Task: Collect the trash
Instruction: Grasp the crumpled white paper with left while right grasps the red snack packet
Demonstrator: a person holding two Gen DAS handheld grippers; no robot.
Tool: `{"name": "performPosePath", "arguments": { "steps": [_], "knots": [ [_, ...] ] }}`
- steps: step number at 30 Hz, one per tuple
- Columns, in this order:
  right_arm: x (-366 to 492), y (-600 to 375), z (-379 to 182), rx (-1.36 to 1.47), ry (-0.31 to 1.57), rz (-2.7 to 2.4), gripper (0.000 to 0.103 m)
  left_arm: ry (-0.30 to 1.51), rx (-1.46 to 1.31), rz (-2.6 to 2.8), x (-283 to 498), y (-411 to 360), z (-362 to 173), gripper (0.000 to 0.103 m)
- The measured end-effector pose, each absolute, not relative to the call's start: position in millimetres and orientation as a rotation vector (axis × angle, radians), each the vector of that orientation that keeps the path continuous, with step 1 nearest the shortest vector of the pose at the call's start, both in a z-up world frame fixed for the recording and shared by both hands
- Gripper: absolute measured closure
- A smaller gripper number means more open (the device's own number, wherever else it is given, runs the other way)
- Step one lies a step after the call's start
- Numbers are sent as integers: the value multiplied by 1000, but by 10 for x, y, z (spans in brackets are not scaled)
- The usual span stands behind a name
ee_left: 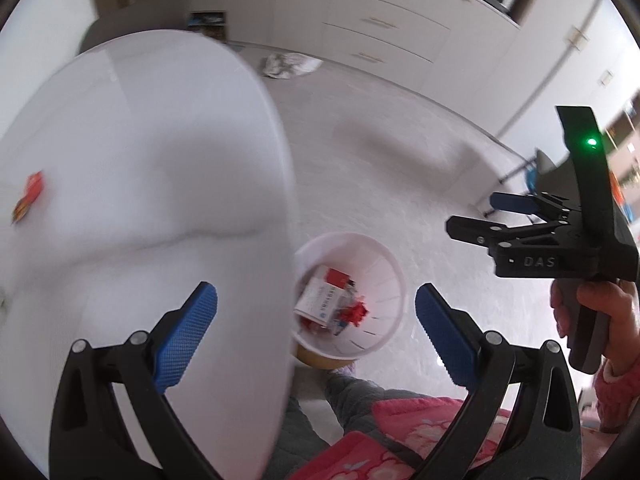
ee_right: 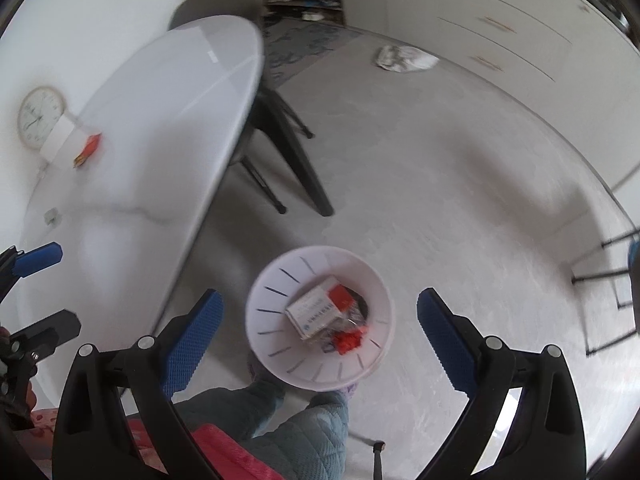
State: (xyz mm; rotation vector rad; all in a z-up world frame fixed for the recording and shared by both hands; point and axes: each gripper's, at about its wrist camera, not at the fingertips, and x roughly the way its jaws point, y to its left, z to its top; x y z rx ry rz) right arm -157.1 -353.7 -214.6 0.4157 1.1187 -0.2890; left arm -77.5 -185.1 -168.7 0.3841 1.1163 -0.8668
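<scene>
I hold both grippers above white slotted plastic bin (ee_right: 320, 320) on floor, fingers spread, empty. Remaining small red wrapper (ee_left: 29, 196) lies on white round counter (ee_left: 140, 140), up-left; left gripper (ee_left: 316, 336) nearer than right gripper (ee_right: 318, 340).

glossy white table (ee_right: 168, 112), plastic bin (ee_right: 272, 344)

Right gripper (ee_left: 476, 218) body — apparently "DAS".
</scene>
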Motion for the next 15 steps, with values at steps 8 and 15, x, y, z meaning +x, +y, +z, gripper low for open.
{"name": "performPosePath", "arguments": {
  "steps": [8,15],
  "knots": [
    [-783,-2889,-2007,321,1122,-127,6,1112,210,-562,-8,-772,-1683,8],
    [71,-2017,-1893,213,1127,35,6,1060,70,-201,943,584,-1796,8]
  ]
}}
